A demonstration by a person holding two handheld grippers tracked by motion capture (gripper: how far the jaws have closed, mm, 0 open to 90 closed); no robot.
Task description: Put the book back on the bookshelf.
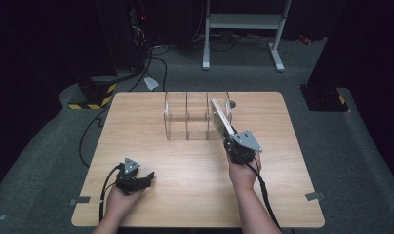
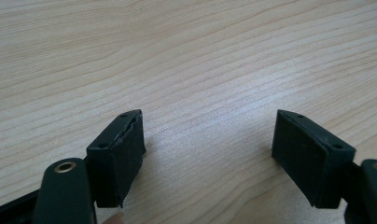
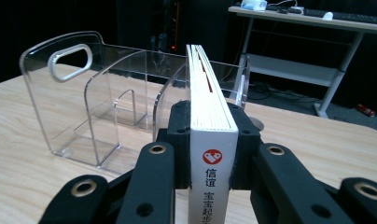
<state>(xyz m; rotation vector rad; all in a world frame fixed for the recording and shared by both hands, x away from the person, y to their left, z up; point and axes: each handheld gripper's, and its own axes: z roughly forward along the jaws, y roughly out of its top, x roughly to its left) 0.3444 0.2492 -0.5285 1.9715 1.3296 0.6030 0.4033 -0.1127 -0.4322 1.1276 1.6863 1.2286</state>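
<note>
Wooden table (image 1: 185,165), pale grain. Nearest the person, left gripper (image 1: 148,178) rests low on the bare wood at the near left, jaws spread wide with nothing between them. Farther in, right gripper (image 3: 210,135) is clamped on a white book (image 3: 210,98) (spine with a red logo and printed characters faces the camera), held upright on edge. Book's far end reaches the right end of a clear acrylic rack (image 3: 74,107) with several dividers, standing mid-table beyond it.

Bright tabletop, dark surroundings, mild softness.
</note>
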